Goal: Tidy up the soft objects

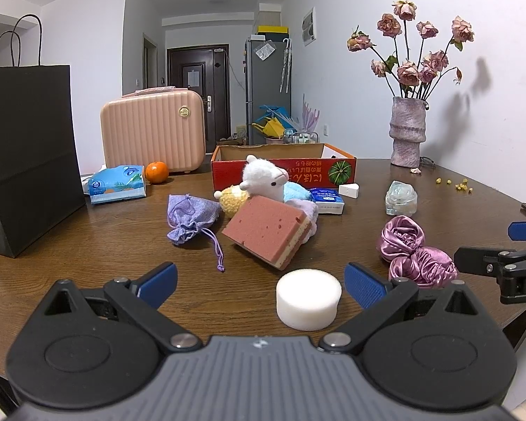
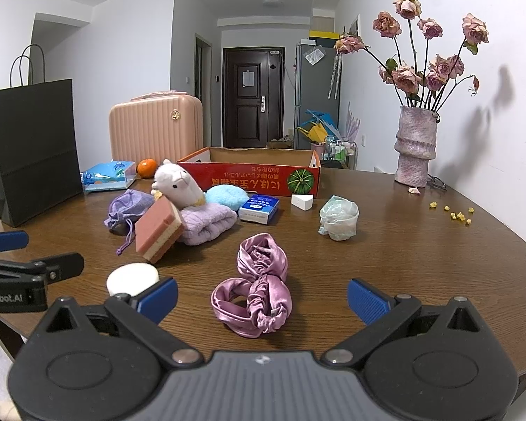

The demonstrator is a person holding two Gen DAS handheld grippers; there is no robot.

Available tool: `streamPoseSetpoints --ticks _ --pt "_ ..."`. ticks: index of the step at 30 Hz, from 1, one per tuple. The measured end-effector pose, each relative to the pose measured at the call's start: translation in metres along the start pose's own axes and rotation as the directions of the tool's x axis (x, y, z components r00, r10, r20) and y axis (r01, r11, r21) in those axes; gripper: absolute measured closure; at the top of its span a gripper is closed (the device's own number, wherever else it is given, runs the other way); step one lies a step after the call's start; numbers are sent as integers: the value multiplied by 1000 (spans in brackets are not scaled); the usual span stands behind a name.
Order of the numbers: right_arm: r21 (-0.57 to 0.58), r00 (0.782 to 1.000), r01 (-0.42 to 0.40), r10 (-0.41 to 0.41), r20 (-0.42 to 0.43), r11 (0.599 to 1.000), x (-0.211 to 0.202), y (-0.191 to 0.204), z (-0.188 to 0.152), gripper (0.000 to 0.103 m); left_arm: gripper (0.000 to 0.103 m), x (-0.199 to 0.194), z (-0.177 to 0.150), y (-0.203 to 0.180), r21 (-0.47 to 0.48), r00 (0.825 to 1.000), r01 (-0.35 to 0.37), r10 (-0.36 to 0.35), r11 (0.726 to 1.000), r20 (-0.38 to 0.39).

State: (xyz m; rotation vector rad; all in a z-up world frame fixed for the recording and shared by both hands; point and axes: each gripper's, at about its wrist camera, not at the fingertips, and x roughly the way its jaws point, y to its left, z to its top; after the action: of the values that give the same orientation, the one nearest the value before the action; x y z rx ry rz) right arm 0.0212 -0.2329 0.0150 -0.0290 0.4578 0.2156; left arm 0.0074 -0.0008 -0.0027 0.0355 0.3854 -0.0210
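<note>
Now both claws gape empty: left claw (image 1: 261,286) around foam puck (image 1: 308,299), right claw (image 2: 262,300) before satin scrunchie (image 2: 254,298).

Lived-in home, wooden tabletop (image 2: 385,263) with vase of dried roses (image 2: 415,145) near its far edge, pink suitcase (image 1: 153,131), fridge (image 1: 268,87) and dark entry door (image 2: 253,96) beyond.

White walls enclose the room, a round ceiling lamp (image 2: 270,2) hangs above a narrow hallway which ends at a dark brown door (image 2: 253,96), a grey refrigerator (image 2: 315,94) stands beside it, and the wooden table (image 2: 420,245) fills the foreground.
</note>
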Motion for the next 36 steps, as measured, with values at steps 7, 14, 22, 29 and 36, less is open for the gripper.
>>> streamPoseSetpoints --ticks 7,14,22,29,36 --pt "-1 1000 0 0 -3 1000 2 -1 0 0 0 1 1 -2 4 1000 3 -3 1000 -1" --pt "-5 1000 0 0 -11 1000 7 -2 -1 0 0 6 0 -2 8 1000 11 -11 1000 -9" --pt "-6 1000 -1 1 -31 1000 17 -2 -3 0 0 15 -1 -2 -2 999 29 -29 1000 -39" --pt "-8 998 -5 4 -56 1000 28 -5 -6 0 0 33 -2 -7 5 995 44 -43 999 -90" --pt "-6 997 -10 9 -78 1000 42 -10 -6 0 0 55 -3 -14 15 989 54 -51 998 -142"
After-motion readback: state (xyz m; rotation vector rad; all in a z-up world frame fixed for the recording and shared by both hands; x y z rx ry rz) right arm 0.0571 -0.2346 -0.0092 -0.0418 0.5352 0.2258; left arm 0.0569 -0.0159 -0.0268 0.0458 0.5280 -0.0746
